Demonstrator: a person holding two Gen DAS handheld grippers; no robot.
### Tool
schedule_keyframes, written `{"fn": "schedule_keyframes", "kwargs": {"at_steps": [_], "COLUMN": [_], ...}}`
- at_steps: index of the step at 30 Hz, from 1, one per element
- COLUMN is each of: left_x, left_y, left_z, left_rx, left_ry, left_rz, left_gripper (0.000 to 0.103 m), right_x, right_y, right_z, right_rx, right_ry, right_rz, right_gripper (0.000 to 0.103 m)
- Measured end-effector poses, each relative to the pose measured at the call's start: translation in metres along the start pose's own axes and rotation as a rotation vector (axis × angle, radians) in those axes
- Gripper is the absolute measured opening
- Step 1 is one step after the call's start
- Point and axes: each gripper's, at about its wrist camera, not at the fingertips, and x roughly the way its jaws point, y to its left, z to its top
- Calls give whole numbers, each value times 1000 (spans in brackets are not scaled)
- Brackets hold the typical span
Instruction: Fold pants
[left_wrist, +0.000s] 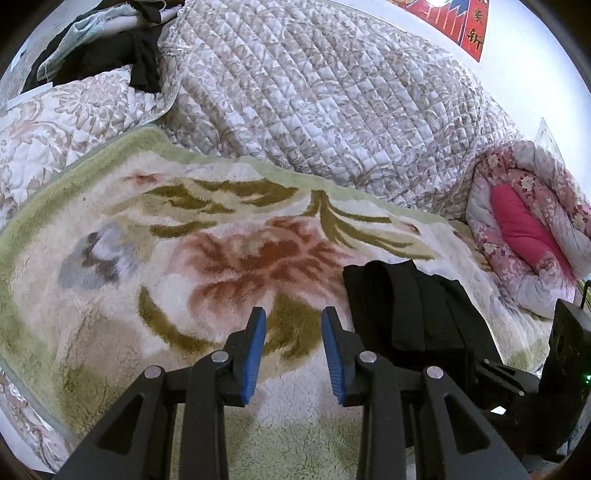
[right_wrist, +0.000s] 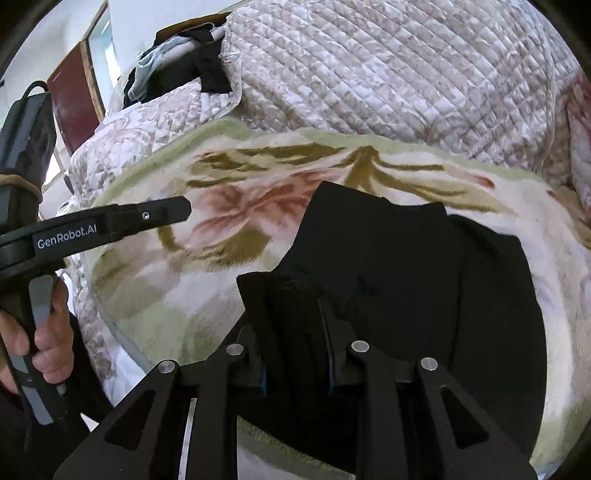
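Note:
The black pants (right_wrist: 406, 266) lie folded into a compact stack on the floral fleece blanket (right_wrist: 229, 221). In the left wrist view they lie (left_wrist: 402, 306) just right of my left gripper (left_wrist: 293, 321), which is open and empty above the blanket (left_wrist: 147, 258). My right gripper (right_wrist: 295, 332) has its fingers (right_wrist: 332, 343) pushed into the near edge of the pants, with a thick fold of black cloth between the jaws. The pads are mostly hidden by cloth. The left gripper's side (right_wrist: 147, 218) shows at the left of the right wrist view.
A large quilted floral duvet (left_wrist: 332, 96) is heaped behind the blanket. A pink floral quilt (left_wrist: 532, 229) lies at the right. Dark and pale clothes (left_wrist: 110, 48) are piled at the far left. A hand (right_wrist: 40, 343) holds the left gripper's handle.

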Motion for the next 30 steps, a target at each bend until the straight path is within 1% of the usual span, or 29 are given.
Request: {"fn": "schedule_keyframes", "kwargs": {"at_steps": [1,3,4,5,6,7,8,10,12,14,15,16,17,18,19,20,21,23,25,27,30], "left_x": [1,2,2,3,4,5,5,5,5,5,5,5,6,6,7,7,7,7,8,12,23], "left_y": [-1,-2,-2,-1,-1,-1,-1,-2,-3,-5,-7,-10,-12,-15,-17,-18,-21,-26,-34,-48,-76], "left_z": [0,-1,-2,-2,-3,-3,-3,-4,-4,-4,-4,-4,-5,-5,-5,-5,-4,0,6,12,23], "left_rx": [3,12,12,11,9,9,10,13,14,20,26,33,40,48,55,61,64,62,68,96,166], "left_ry": [2,4,6,10,13,16,17,18,18,19,19,19,20,23,27,30,32,39,43,45,57], "left_rz": [0,6,10,11,13,15,16,18,18,13,10,7,4,0,-3,-7,-10,-29,-52,-70,-118], "left_gripper": [34,33,34,34,34,34,33,34,34,34,34,34,34,34,34,33,34,34,34,34,34], "right_x": [1,-1,-2,-3,-7,-10,-18,-35,-51,-59,-58,-52,-38,-24,-22,-26,-29,-38,-47,-53,-46], "right_y": [0,4,7,10,12,13,12,11,6,-4,-13,-21,-28,-33,-34,-34,-36,-46,-61,-86,-122], "right_z": [0,-2,-1,-1,0,0,2,4,4,0,-4,-8,-13,-20,-23,-22,-16,-6,3,19,36], "right_rx": [-4,-26,-33,-41,-48,-47,-37,-30,-9,38,77,113,144,165,176,179,182,213,223,226,224], "right_ry": [-2,-11,-10,-6,-3,-5,-21,-71,-129,-163,-158,-121,-47,32,29,17,17,-7,-30,-40,3], "right_rz": [8,23,22,28,40,52,85,108,93,46,13,-10,-19,3,29,44,80,94,72,6,-66], "right_gripper": [30,41,43,47,49,49,49,49,49,49,49,49,42,35,35,32,31,31,31,31,31]}}
